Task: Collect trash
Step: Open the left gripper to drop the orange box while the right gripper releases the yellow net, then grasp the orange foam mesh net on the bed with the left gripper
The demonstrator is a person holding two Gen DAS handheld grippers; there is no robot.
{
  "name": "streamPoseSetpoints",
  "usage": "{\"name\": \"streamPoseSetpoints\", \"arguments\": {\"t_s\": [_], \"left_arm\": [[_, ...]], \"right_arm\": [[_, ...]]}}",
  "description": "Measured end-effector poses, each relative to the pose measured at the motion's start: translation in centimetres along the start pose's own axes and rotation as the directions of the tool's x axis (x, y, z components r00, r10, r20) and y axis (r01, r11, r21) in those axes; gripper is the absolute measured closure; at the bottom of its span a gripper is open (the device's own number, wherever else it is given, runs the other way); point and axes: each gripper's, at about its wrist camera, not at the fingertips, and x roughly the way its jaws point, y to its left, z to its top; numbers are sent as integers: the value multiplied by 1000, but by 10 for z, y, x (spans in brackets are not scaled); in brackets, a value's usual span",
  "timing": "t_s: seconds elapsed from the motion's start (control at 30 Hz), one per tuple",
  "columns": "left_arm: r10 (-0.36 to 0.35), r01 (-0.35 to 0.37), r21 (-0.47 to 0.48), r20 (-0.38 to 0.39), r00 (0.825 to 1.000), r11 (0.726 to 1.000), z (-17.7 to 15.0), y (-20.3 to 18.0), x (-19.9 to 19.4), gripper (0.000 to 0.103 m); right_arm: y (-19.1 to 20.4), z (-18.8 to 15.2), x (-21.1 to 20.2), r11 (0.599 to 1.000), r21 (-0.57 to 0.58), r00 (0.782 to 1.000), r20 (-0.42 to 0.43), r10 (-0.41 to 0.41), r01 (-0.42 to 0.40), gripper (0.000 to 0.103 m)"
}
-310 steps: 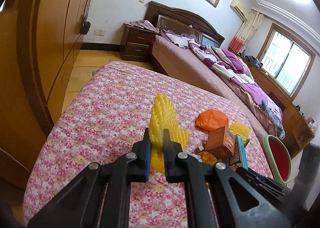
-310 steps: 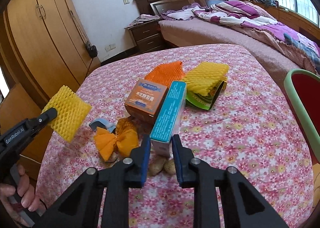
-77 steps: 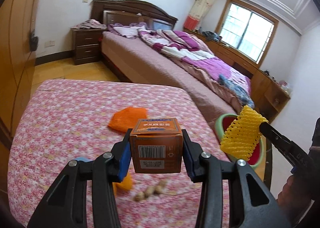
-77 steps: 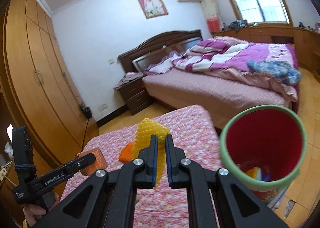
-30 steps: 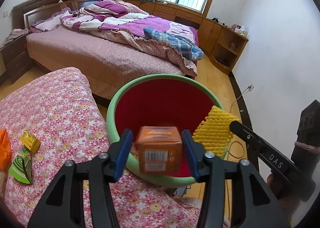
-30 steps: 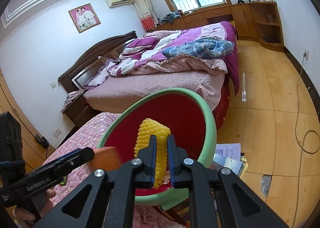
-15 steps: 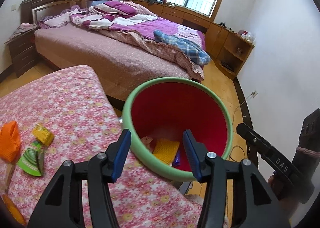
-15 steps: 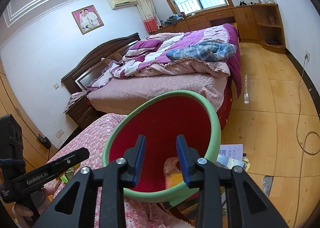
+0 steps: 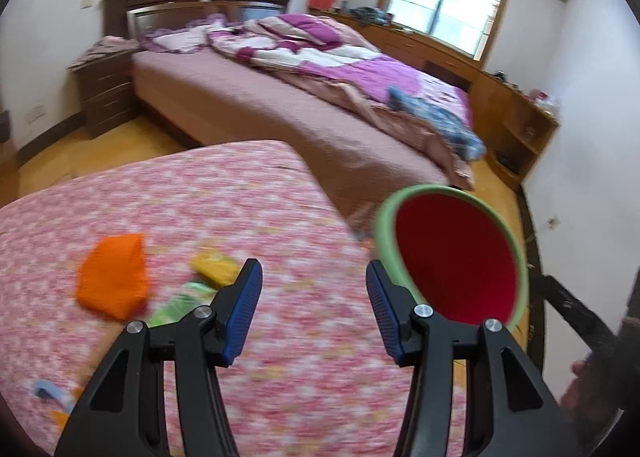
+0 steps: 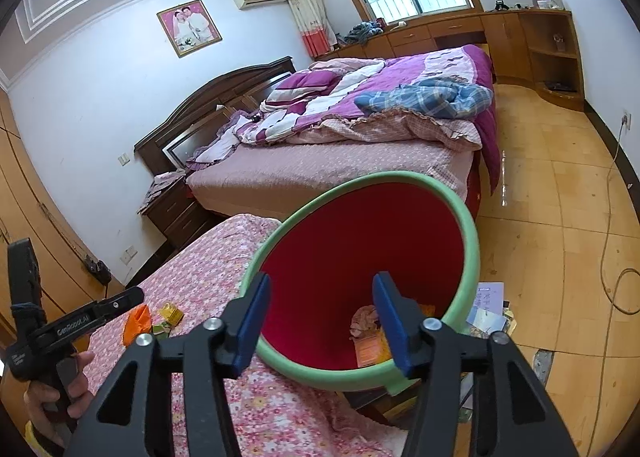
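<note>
A red bin with a green rim (image 10: pixel 466 229) stands beside the floral bed; it also shows in the left wrist view (image 9: pixel 516 253). Dropped trash lies at its bottom, with an orange box (image 10: pixel 370 349) showing. My right gripper (image 10: pixel 320 325) is open and empty over the bin's mouth. My left gripper (image 9: pixel 312 307) is open and empty over the floral bedspread (image 9: pixel 200 193); it also shows at the left of the right wrist view (image 10: pixel 100 309). On the spread lie an orange foam net (image 9: pixel 114 277), a small yellow packet (image 9: pixel 214 267) and a green wrapper (image 9: pixel 176 305).
A light blue scrap (image 9: pixel 48 393) lies at the spread's near left. A big bed with purple quilts (image 9: pixel 320 53) stands beyond. Papers (image 10: pixel 486 305) lie on the wooden floor by the bin. A cable (image 10: pixel 612 249) runs along the floor at right.
My left gripper has swung left, away from the bin and back over the bedspread. The right gripper stays open over the bin and has opened a little wider.
</note>
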Motion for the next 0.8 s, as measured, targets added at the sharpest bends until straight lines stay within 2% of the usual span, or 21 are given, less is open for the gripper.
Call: {"name": "streamPoseSetpoints", "arguments": {"t_s": [0.17, 0.3, 0.4, 0.47, 0.6, 0.8], "left_arm": [[96, -96, -54, 5, 995, 994, 6, 49, 3, 48], [175, -176, -90, -16, 984, 980, 9, 87, 12, 48], [237, -242, -120, -48, 970, 963, 8, 109, 22, 37], [278, -286, -148, -72, 958, 947, 7, 124, 31, 36], [278, -299, -200, -126, 952, 933, 1, 147, 49, 37], [284, -321, -238, -176, 943, 917, -7, 159, 67, 37]], "right_arm": [[8, -2, 9, 1000, -4, 1000, -20, -6, 6, 41], [14, -5, 16, 1000, -16, 999, -39, -10, 10, 40], [18, -7, 21, 1000, -25, 999, -53, -12, 11, 40], [18, -8, 24, 1000, -25, 998, -59, -14, 13, 40], [21, -9, 30, 999, -31, 997, -72, -20, 18, 40], [25, -11, 35, 999, -37, 996, -88, -15, 12, 40]]}}
